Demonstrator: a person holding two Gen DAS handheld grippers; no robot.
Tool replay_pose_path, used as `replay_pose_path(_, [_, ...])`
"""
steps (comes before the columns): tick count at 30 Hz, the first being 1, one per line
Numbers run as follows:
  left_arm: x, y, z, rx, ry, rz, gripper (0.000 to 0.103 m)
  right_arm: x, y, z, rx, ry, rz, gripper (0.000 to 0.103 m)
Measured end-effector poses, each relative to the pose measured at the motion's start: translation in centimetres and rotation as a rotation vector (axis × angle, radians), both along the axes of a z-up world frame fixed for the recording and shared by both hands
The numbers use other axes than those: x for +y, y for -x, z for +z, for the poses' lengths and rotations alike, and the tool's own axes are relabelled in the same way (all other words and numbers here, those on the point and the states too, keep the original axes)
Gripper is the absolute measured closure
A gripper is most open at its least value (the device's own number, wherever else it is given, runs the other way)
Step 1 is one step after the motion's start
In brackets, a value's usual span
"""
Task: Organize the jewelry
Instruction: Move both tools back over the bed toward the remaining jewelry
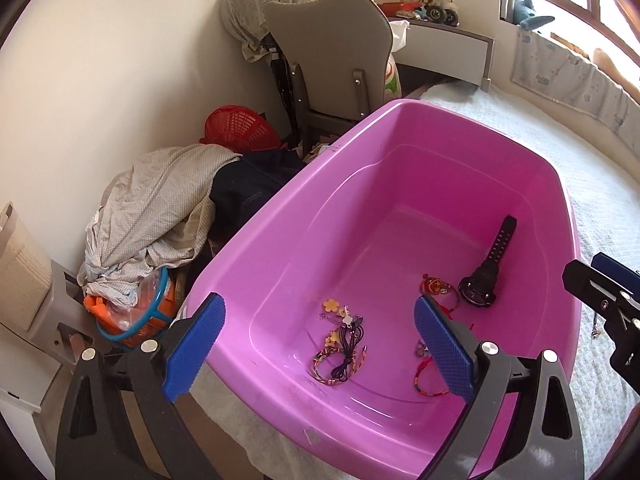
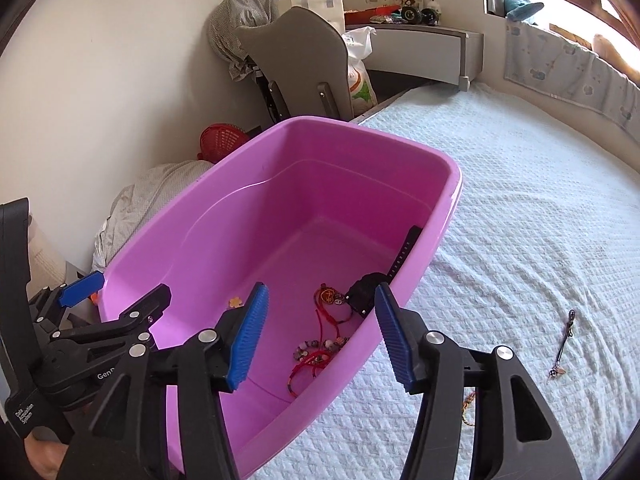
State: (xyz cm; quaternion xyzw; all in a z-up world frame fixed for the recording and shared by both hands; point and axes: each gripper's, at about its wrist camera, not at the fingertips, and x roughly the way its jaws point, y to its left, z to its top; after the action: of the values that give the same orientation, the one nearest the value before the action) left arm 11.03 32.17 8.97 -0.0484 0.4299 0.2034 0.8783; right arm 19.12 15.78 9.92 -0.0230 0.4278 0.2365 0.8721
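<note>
The left gripper (image 1: 320,344) hangs over the near end of the pink tub (image 1: 240,240) with its blue pads spread wide and nothing between them. Below the gap, on the tub floor, lies a tangle of beaded bracelets and a dark cord (image 1: 340,352) with a small yellow flower charm (image 1: 330,304) just beyond it. Partly hidden behind the right-hand pad lies a red string bracelet (image 1: 426,380); beyond that pad's tip sit a red charm bracelet (image 1: 436,286) and a black wristwatch (image 1: 480,288), its strap leaning up the tub wall.

The right gripper (image 2: 320,336) stands with its pads partly apart, empty, above the tub's right rim. Between its pads the red charm bracelet and the watch show on the floor, with beaded and red string bracelets (image 2: 316,352) nearer. Outside its right finger, a thin chain with a pendant (image 2: 562,348) lies on the white bedspread (image 2: 520,220), well apart from the tub.
</note>
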Motion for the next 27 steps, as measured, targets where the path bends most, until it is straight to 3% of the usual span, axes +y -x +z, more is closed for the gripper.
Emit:
replay_pose_path(19, [-3.1, 3.0, 1.8, -0.05, 0.038, -0.031, 0.006, -4.6, 3.5, 1.4, -0.06, 0.0, -0.047, 0.032])
replay_pose_path(27, [-6.8, 5.6, 2.6, -0.097, 0.031, -0.093, 0.006, -8.9, 6.4, 1.1, -0.06, -0.014, -0.11, 0.032])
